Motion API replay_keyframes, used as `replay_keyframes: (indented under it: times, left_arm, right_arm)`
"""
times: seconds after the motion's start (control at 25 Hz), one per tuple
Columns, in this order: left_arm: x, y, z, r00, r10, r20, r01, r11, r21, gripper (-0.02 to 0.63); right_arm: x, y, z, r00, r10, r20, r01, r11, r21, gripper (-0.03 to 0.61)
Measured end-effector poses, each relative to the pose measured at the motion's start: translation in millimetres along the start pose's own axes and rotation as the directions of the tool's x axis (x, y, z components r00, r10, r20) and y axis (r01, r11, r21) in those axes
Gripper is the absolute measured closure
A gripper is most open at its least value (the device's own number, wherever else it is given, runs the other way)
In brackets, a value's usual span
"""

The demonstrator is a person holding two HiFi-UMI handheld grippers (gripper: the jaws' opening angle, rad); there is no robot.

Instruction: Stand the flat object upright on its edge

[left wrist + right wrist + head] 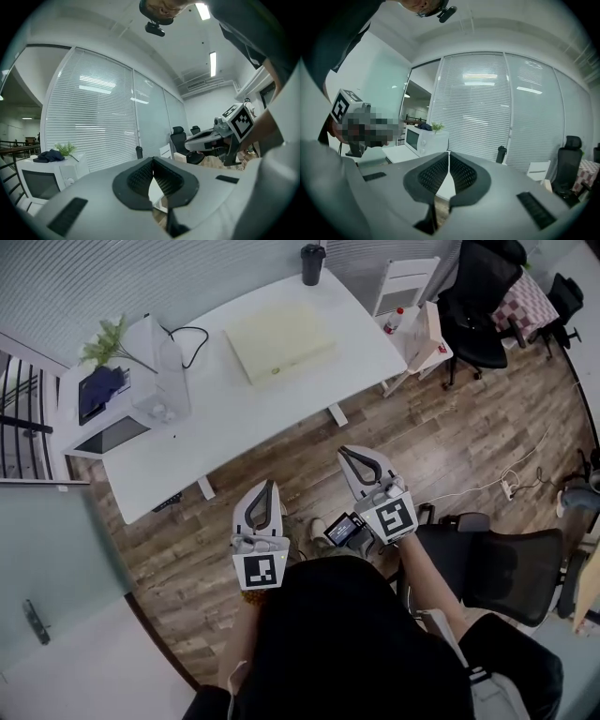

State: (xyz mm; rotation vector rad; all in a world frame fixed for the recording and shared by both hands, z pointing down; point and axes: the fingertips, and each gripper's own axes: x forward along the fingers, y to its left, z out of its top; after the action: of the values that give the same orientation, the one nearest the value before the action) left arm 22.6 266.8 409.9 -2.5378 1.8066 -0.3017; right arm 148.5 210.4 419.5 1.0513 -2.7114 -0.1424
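The flat object is a pale yellow rectangular pad (279,341) lying flat on the white table (225,427), towards its far right end. Both grippers hang over the wooden floor, well short of the table's near edge and touching nothing. My left gripper (272,485) is shut and empty; in the left gripper view its jaws (153,161) meet at the tips. My right gripper (346,453) is also shut and empty, its jaws (449,154) closed against each other. The pad does not show in either gripper view.
A microwave (117,418) with a dark cloth and a plant (103,341) stands at the table's left end, with a clear jar (172,381) beside it. A black cup (311,263) sits at the far corner. A white chair (405,282) and black office chairs (478,296) stand to the right.
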Motion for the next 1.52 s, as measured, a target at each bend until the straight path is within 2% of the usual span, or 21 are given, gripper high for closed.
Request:
replay_keyframes:
  times: [0.2,0.36,0.48,0.6,0.72,0.84,1.0,1.16,1.28,1.4,1.52]
  left_arm:
    - [25.5,33.3,8.3,0.998,-0.043,0.046,0.043,0.999,0.000,0.607]
    - [38.9,54.6,7.0,0.996,-0.062,0.065,0.066,0.996,-0.056,0.607]
    - [44.9,71.9,-1.5,0.994,-0.087,0.065,0.091,0.994,-0.059,0.607]
    - [44.8,84.4,-19.4,0.994,-0.105,0.039,0.108,0.992,-0.069,0.607]
    - [46.4,91.3,-41.7,0.993,-0.118,-0.020,0.115,0.984,-0.138,0.607]
    - [58.5,102.3,-49.6,0.991,-0.126,-0.049,0.119,0.984,-0.136,0.607]
    - [69.2,109.6,-52.6,0.991,-0.108,-0.074,0.100,0.989,-0.105,0.607]
    - [83.4,110.9,-43.8,0.994,-0.067,-0.088,0.058,0.993,-0.105,0.607]
    - [96.9,102.4,-46.0,0.991,-0.059,-0.118,0.047,0.994,-0.095,0.607]
    - [108.8,89.0,-50.4,0.989,-0.041,-0.144,0.022,0.991,-0.133,0.607]
    - [122.1,76.7,-52.6,0.985,-0.017,-0.171,-0.005,0.992,-0.128,0.607]
  right_arm:
    - [41.4,-2.8,24.0,1.000,-0.008,-0.001,0.008,0.999,-0.044,0.571]
    - [66.8,-1.5,36.5,1.000,-0.024,-0.012,0.024,0.998,-0.061,0.571]
    - [86.6,4.0,40.3,0.999,-0.032,-0.022,0.030,0.996,-0.084,0.571]
    - [99.7,10.1,39.7,0.998,-0.043,-0.043,0.038,0.994,-0.103,0.571]
    - [108.2,10.5,42.2,0.996,-0.080,-0.043,0.078,0.995,-0.062,0.571]
    - [121.1,7.7,46.3,0.996,-0.083,-0.020,0.081,0.995,-0.062,0.571]
    - [127.3,5.9,29.9,0.998,-0.042,-0.053,0.039,0.998,-0.055,0.571]
    - [131.8,-18.3,23.8,0.998,-0.021,-0.055,0.020,1.000,-0.017,0.571]
    - [133.0,-36.1,18.0,0.999,-0.010,-0.041,0.009,1.000,-0.015,0.571]
    - [129.8,-49.5,6.0,0.999,0.024,-0.037,-0.025,1.000,-0.008,0.571]
    - [130.5,-65.7,-13.6,0.998,0.058,-0.030,-0.057,0.998,0.013,0.571]
